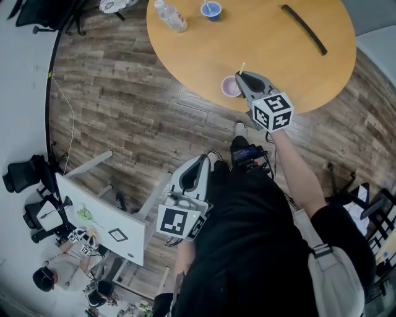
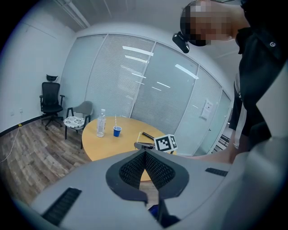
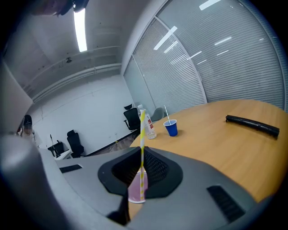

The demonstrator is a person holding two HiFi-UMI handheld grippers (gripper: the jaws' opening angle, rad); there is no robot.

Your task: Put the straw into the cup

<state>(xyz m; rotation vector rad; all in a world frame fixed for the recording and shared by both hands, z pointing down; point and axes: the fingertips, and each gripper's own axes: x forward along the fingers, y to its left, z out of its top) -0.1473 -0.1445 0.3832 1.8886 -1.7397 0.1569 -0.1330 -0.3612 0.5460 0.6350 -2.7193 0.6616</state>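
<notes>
A pale purple cup (image 1: 231,86) stands near the front edge of the round wooden table (image 1: 266,43). My right gripper (image 1: 241,78) is right beside the cup and is shut on a yellow-and-white striped straw (image 1: 242,67), held upright. In the right gripper view the straw (image 3: 142,139) rises between the jaws, and its lower end overlaps the cup (image 3: 135,191); I cannot tell whether it is inside. My left gripper (image 1: 202,160) hangs low by the person's body, off the table, shut on nothing (image 2: 145,155).
A blue cup (image 1: 211,10) with its own straw and a water bottle (image 1: 171,16) stand at the table's far side. A long black object (image 1: 304,28) lies at the right. A white desk (image 1: 102,217) and office chairs stand on the wooden floor at left.
</notes>
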